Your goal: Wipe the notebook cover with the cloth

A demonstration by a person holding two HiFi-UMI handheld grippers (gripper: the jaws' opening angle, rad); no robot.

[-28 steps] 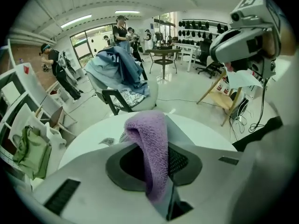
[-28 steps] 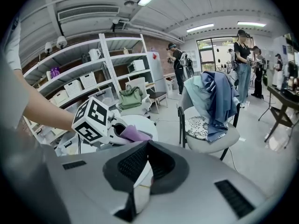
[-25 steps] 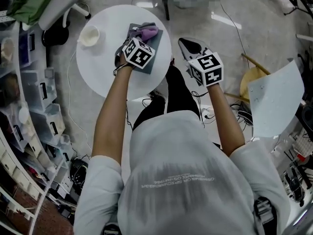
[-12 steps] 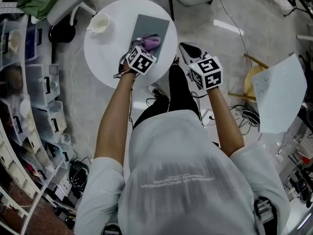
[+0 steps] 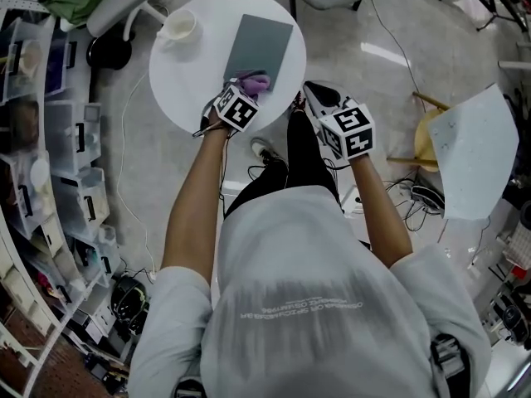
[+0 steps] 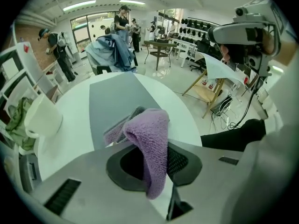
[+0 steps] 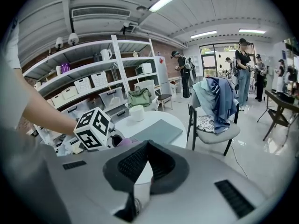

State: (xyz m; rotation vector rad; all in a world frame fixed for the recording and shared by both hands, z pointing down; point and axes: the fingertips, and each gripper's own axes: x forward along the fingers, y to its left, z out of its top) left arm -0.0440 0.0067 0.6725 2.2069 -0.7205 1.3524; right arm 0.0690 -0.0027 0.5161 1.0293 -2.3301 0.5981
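A grey notebook (image 5: 259, 44) lies on the round white table (image 5: 191, 81). My left gripper (image 5: 246, 88) is shut on a purple cloth (image 5: 254, 80), which rests at the notebook's near end. In the left gripper view the cloth (image 6: 150, 139) hangs folded between the jaws of the left gripper (image 6: 152, 158), with the notebook (image 6: 114, 101) stretching away beyond it. My right gripper (image 5: 322, 98) hovers off the table's right edge, above the floor, shut and holding nothing. From the right gripper view the notebook (image 7: 156, 130) and the left gripper's marker cube (image 7: 93, 128) show beyond the right gripper (image 7: 146, 146).
A white cup (image 5: 178, 25) stands at the table's far left. A chair draped with blue clothes (image 7: 215, 101) is behind the table. Shelves with bins (image 5: 50, 139) line the left. A wooden stool (image 5: 427, 131) and a white sheet (image 5: 473, 164) are at the right, and cables lie on the floor.
My left gripper has dragged the purple cloth along the notebook from its far end to its near end. The right gripper has stayed beside the table.
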